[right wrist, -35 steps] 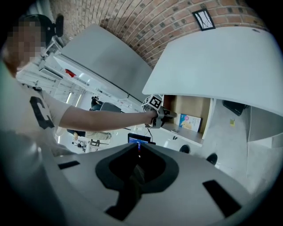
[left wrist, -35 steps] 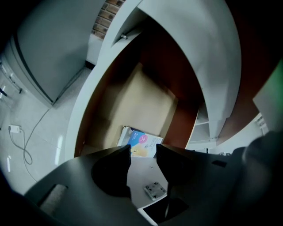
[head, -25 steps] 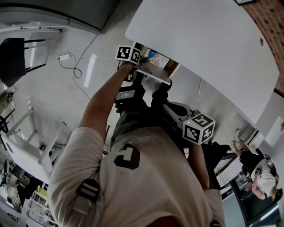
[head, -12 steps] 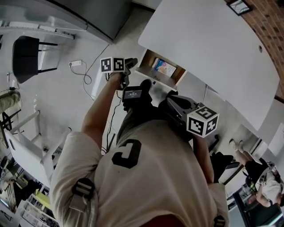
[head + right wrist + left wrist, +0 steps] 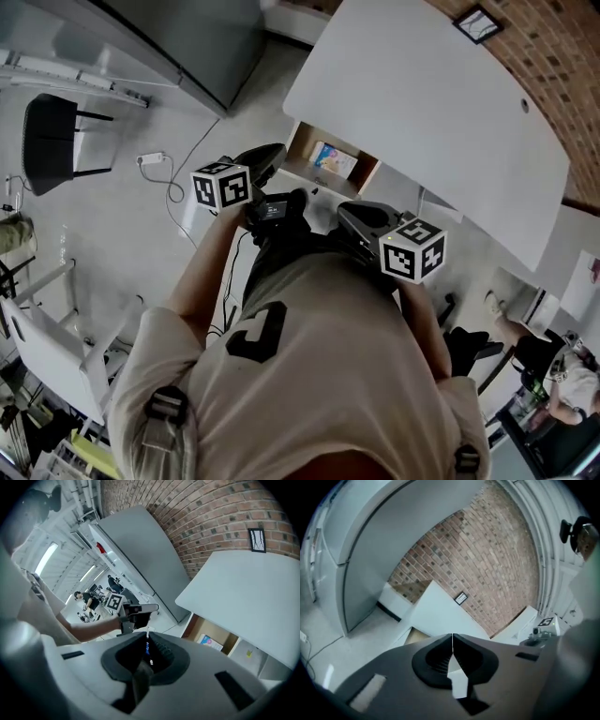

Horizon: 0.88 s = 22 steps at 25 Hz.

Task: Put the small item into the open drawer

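The open drawer [image 5: 302, 141] sits under the white table [image 5: 422, 94], and a small colourful item [image 5: 330, 159] lies inside it. My left gripper [image 5: 272, 153] hangs above and to the left of the drawer. Its jaws have just been closing and now meet with nothing between them [image 5: 452, 639]. My right gripper [image 5: 345, 212] is held near my chest, to the right of the drawer. Its jaws [image 5: 146, 641] are together, and I make out nothing held. The right gripper view shows the drawer [image 5: 194, 620], the item [image 5: 209, 641] and the left gripper [image 5: 140, 611].
A brick wall [image 5: 487, 564] stands behind the table. A grey cabinet [image 5: 178, 47] is at the far left, with a black chair [image 5: 52, 131] and a cable with an adapter [image 5: 155, 159] on the floor. Another person [image 5: 562, 375] is at the lower right.
My left gripper has risen out of the drawer and drawn back to the left, its jaws closing empty. The colourful item stays in the drawer. My right gripper has shifted slightly.
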Each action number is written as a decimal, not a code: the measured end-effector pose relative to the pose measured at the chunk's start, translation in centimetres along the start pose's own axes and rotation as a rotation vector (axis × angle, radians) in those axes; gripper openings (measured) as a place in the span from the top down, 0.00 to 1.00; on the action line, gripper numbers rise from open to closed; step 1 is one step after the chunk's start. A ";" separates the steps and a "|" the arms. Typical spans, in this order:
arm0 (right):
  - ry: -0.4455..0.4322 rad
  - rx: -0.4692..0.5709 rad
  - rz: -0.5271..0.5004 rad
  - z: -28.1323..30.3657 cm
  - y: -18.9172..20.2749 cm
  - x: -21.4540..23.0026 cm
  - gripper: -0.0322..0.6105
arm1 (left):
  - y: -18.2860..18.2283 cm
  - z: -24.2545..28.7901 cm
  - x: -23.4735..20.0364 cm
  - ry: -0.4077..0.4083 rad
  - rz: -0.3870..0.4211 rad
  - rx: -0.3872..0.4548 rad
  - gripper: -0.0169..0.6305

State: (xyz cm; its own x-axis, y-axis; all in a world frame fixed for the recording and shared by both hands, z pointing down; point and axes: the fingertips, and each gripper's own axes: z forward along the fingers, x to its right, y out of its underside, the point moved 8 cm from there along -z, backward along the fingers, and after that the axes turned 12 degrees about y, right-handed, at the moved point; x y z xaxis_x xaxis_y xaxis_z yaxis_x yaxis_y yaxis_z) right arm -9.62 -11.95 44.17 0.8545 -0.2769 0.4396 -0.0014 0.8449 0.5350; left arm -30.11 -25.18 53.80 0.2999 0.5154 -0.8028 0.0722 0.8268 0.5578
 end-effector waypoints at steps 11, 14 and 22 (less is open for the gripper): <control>0.093 0.010 0.019 -2.3 1.9 0.2 0.93 | -2.4 3.8 9.0 0.210 0.351 -0.090 0.96; 0.092 0.034 0.022 -2.8 2.6 0.4 0.93 | -2.8 4.0 10.4 0.224 0.393 -0.092 0.96; 0.077 0.136 0.047 -6.0 4.5 1.7 0.93 | -1.3 6.0 14.7 0.225 0.438 -0.121 0.96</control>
State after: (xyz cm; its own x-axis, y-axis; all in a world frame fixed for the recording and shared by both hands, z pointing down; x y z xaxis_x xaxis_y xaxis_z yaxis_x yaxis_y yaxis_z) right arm -5.02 -5.87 43.00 0.8890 -0.1986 0.4127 -0.1080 0.7848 0.6102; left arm -20.11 -19.98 42.55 0.0641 0.8442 -0.5321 -0.1293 0.5357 0.8344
